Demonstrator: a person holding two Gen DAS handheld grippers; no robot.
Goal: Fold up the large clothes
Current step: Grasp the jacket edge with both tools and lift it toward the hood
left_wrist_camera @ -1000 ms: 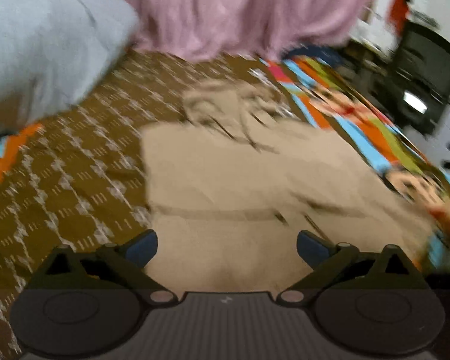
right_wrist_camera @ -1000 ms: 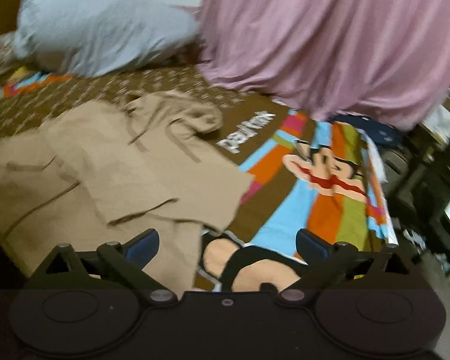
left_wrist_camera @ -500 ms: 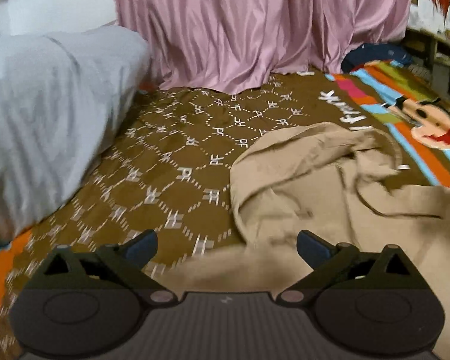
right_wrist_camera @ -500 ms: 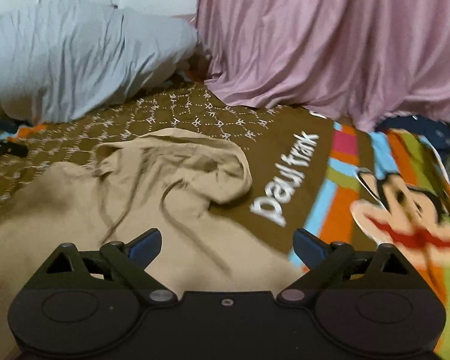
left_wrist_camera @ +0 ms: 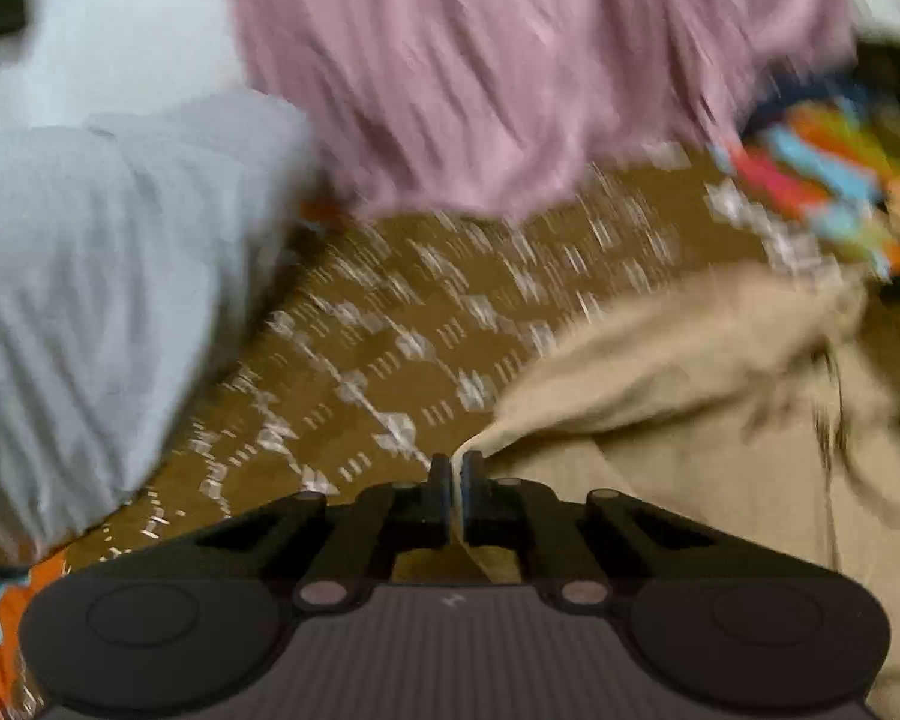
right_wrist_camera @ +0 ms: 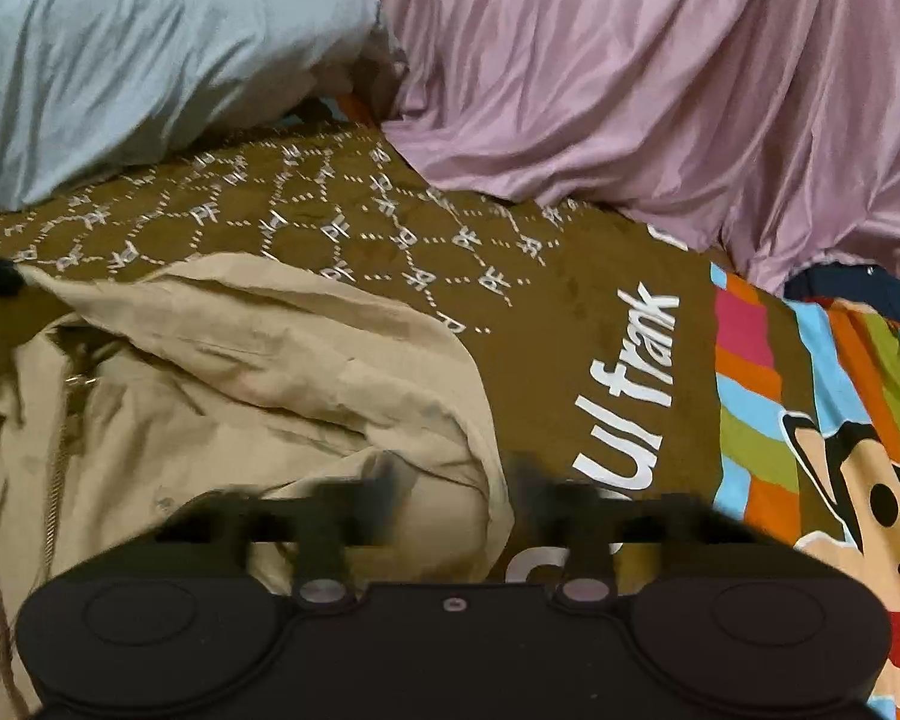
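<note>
A tan zip hoodie (left_wrist_camera: 690, 390) lies spread on the bed, its hood end toward the curtain. My left gripper (left_wrist_camera: 455, 471) sits at the hoodie's left edge, its jaws closing, and a thin fold of tan cloth is pinched between the pads. In the right wrist view the hoodie (right_wrist_camera: 240, 372) fills the lower left, with its zipper visible. My right gripper (right_wrist_camera: 453, 480) is low over the hood's right edge. Its jaws are closing and smeared by motion, and a gap still shows with the hood's rim between them.
A grey pillow (right_wrist_camera: 120, 60) lies at the back left and a pink curtain (right_wrist_camera: 660, 90) hangs down onto the bed behind. The brown patterned bedspread (right_wrist_camera: 330, 210) turns into bright cartoon stripes (right_wrist_camera: 810, 420) on the right. A dark blue item (right_wrist_camera: 858, 294) lies by the curtain.
Both grippers moved forward and down to the hood end of the hoodie. The left jaws went from wide open to pinching the cloth edge. The right jaws narrowed around the hood's rim.
</note>
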